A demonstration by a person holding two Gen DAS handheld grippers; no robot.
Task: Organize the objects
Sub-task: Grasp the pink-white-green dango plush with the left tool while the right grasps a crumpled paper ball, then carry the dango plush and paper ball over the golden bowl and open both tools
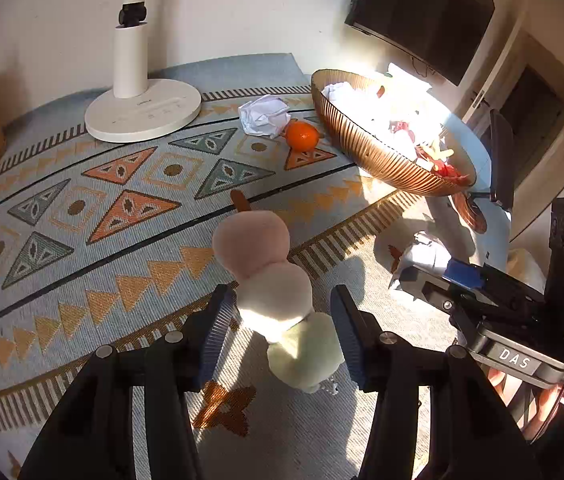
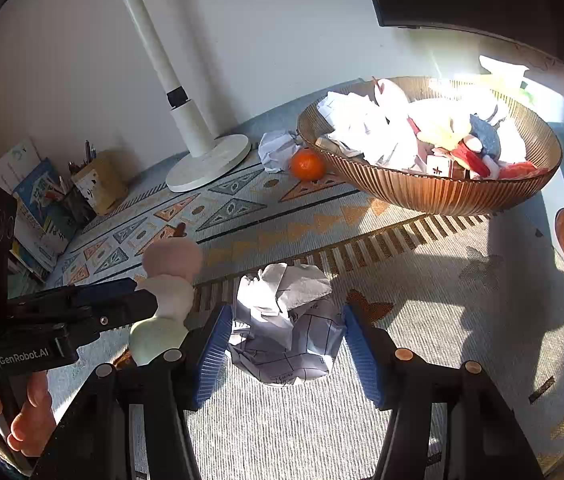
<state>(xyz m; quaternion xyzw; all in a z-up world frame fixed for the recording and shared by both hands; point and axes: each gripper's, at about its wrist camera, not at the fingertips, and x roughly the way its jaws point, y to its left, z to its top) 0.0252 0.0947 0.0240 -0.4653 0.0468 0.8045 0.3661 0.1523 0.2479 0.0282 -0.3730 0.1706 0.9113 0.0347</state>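
Note:
A plush skewer toy (image 1: 270,280) of pink, white and pale green balls lies on the patterned cloth between the fingers of my left gripper (image 1: 282,320), which is open around it. It also shows in the right wrist view (image 2: 166,292). A crumpled paper ball (image 2: 285,320) lies between the fingers of my right gripper (image 2: 287,344), which is open around it. That paper ball shows in the left wrist view (image 1: 421,256) at the right gripper's tips. An amber ribbed bowl (image 2: 433,192) holds crumpled papers and toys.
An orange (image 2: 307,164) and a second paper ball (image 2: 278,150) lie left of the bowl. A white desk lamp base (image 2: 210,164) stands behind. A pen holder (image 2: 98,184) and books (image 2: 38,216) sit at far left. A dark screen (image 1: 421,8) hangs on the wall.

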